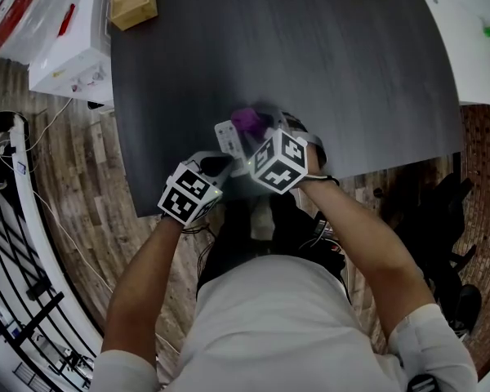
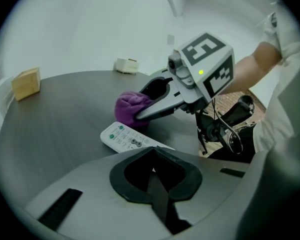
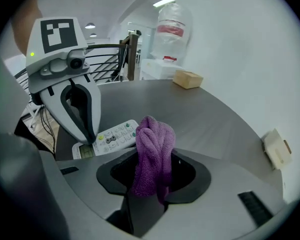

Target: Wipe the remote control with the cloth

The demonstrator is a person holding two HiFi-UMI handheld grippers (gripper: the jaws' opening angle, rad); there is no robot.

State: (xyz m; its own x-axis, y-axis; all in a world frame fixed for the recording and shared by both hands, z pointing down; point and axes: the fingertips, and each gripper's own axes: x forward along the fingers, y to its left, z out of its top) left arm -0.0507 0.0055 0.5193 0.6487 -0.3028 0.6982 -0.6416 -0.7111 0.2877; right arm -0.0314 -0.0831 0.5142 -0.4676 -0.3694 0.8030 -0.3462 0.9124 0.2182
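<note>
Looking down from the head view, a person stands at the near edge of a dark, round-edged counter (image 1: 327,64), holding a gripper in each hand. The two grippers meet close together just inside that near edge.

The left gripper (image 2: 153,171) has its jaws shut together with nothing between them. In the right gripper view, its jaw tips rest on one end of the white remote control (image 2: 126,138). The remote lies flat on the counter, buttons facing up.

The right gripper (image 3: 151,174) has its jaws clamped on a purple cloth (image 3: 153,151), which bunches up in a soft fold beyond the tips. In the left gripper view, the cloth sits at the far side of the remote; whether it touches the remote is unclear.

A tan wooden block (image 1: 133,0) sits at the counter's far left edge. A small cream box (image 3: 276,149) sits at another far edge, well apart from the remote.
</note>
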